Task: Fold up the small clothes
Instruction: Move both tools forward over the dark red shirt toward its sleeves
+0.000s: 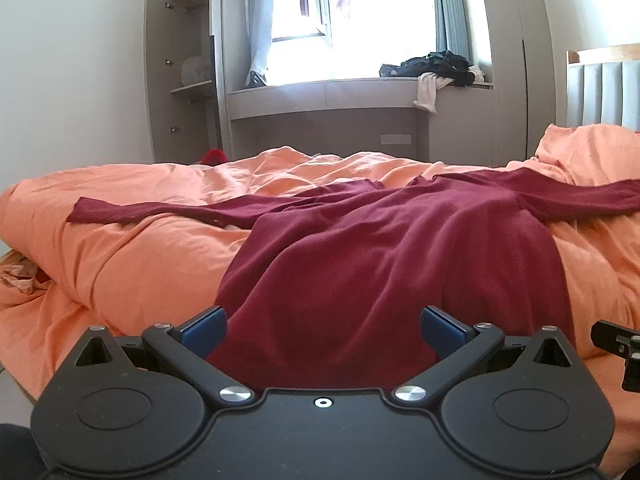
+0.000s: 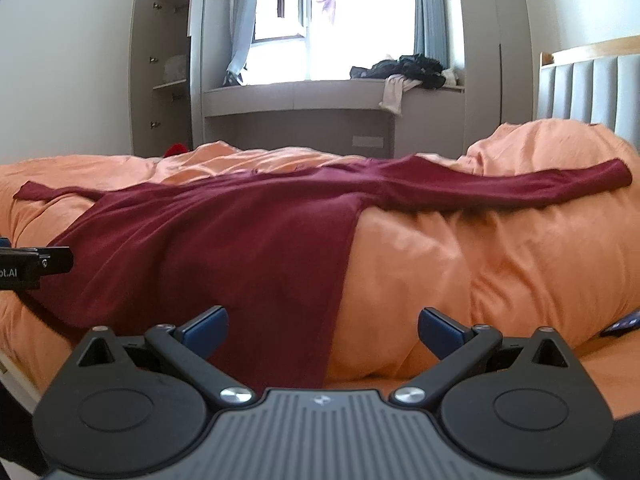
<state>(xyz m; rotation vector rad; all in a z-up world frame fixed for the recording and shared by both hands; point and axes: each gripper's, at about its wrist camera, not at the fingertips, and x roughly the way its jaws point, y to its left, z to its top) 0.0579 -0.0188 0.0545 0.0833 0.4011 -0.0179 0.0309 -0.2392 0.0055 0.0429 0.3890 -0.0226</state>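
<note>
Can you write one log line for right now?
left gripper: open | right gripper: open | red shirt: spread flat, unfolded | orange bedding

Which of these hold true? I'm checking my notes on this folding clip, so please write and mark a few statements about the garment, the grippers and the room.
1. The maroon top lies spread on the orange duvet with both sleeves out to the sides. True.
2. The left gripper is shut on the hem. False: its jaws stand open, holding nothing.
3. The right gripper is open. True.
4. The top is already folded in half. False: it lies flat, unfolded.
5. Dark clothes are piled on the window ledge. True.
</note>
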